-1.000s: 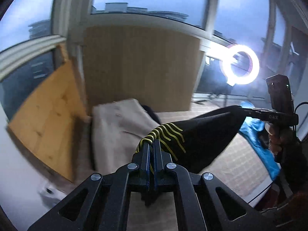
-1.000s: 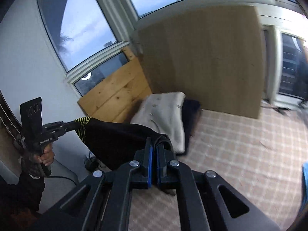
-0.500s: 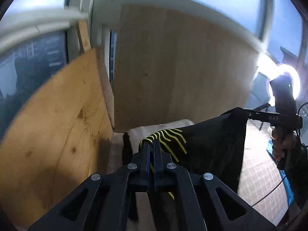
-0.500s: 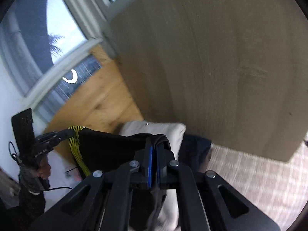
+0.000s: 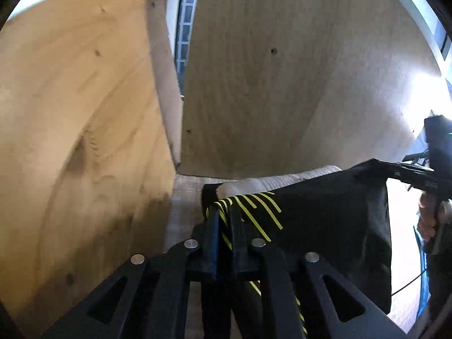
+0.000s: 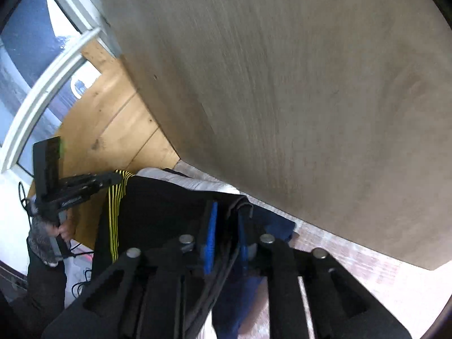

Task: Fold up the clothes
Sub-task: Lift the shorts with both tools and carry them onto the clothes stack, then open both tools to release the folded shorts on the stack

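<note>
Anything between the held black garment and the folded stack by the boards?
Nothing visible. Left gripper and right gripper hold the black garment stretched just before the beige folded stack, no object between them.

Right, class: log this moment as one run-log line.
left gripper: shut on black garment | right gripper: shut on black garment | garment: held spread between both | beige folded cloth: behind
</note>
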